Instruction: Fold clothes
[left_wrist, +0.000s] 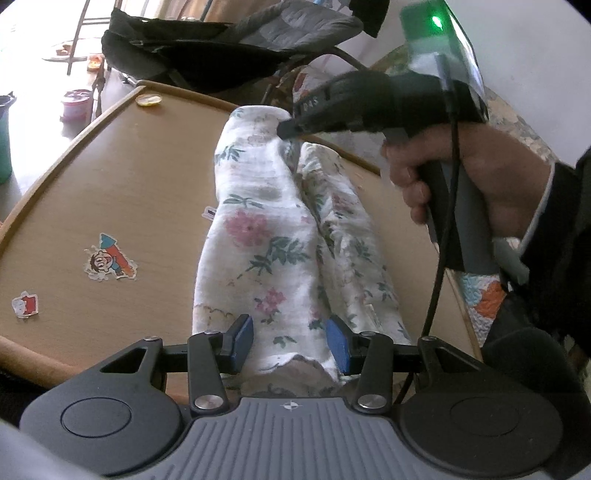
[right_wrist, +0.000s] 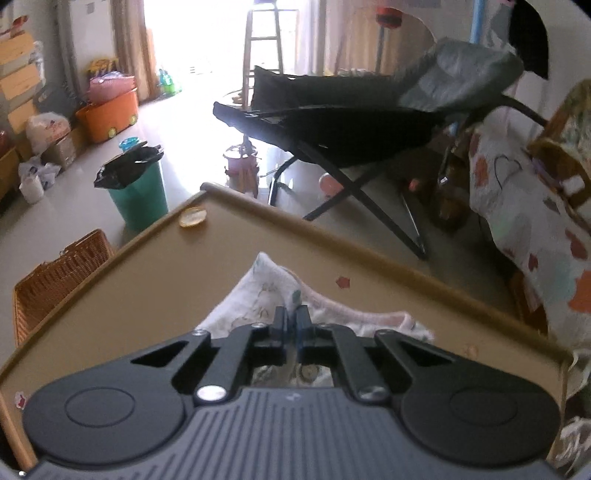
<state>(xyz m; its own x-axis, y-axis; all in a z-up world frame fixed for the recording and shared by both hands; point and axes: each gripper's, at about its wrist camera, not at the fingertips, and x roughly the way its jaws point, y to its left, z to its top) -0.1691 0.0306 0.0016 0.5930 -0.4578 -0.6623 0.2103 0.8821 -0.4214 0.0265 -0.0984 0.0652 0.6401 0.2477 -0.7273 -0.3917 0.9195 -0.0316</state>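
I see the cloth lying long on the table, running away from my left gripper, whose jaws stand apart around its near end, while my right gripper is clenched on its far end.

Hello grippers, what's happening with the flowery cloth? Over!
Left gripper open around near end of flowery cloth. Right gripper shut on far end. Cloth bunched lengthwise on table. Nothing blocking.

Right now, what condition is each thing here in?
Floral cloth: folded into a long strip on the table.
Left gripper: partly open, straddling the cloth's near end.
Right gripper: shut on the cloth's far end.
Green bin: upright, bag-lined.
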